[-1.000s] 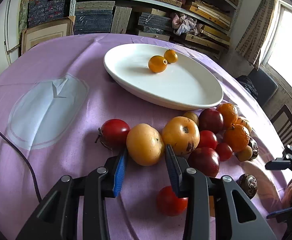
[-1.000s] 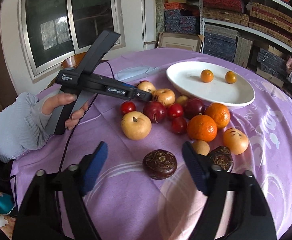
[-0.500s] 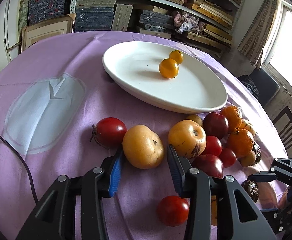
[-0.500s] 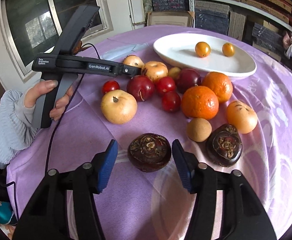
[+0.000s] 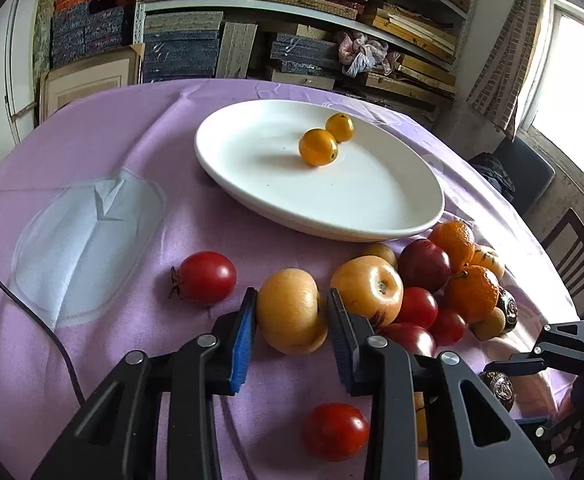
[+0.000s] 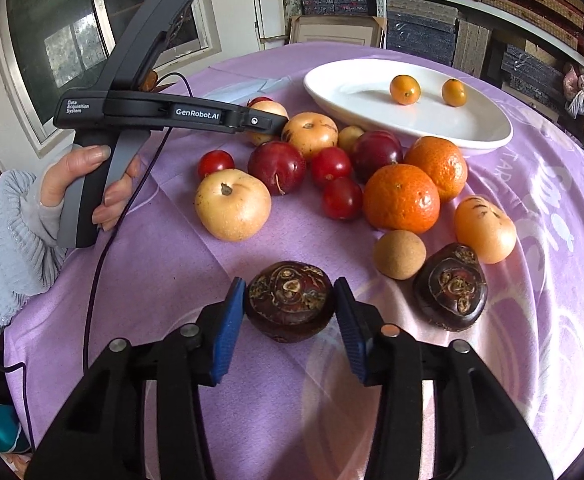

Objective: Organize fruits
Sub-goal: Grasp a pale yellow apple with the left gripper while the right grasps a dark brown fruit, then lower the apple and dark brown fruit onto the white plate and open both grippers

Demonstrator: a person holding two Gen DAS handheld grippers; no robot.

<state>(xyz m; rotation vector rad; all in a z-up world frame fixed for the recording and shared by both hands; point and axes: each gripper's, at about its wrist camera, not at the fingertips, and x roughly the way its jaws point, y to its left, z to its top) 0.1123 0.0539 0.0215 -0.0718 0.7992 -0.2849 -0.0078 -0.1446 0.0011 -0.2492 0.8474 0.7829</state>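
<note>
Black left claw (image 5: 292,316) angled down, pinching yellow pear (image 5: 289,310) | right claw (image 6: 289,312) closing, pinching dark chestnut (image 6: 289,300)

Only readable stuff is in the right wrist view, on the left hand-held gripper (image 6: 269,123). White print on the side of its black body says "GenRobot.AI", w/ a small round white logo mark further along toward the tip. Back near the handle end there's tiny white text in 3 lines: "Data Acquisition System".

The purple cloth (image 6: 552,184) on the desk has pale letters printed near the white plate (image 6: 488,136), looks like "TAR" or "TAD" but it's partly cut off by a fold, can't say for sure. More pale shapes further down the cloth, not legible.

Left wrist view: no legible text anywhere imo.
</note>
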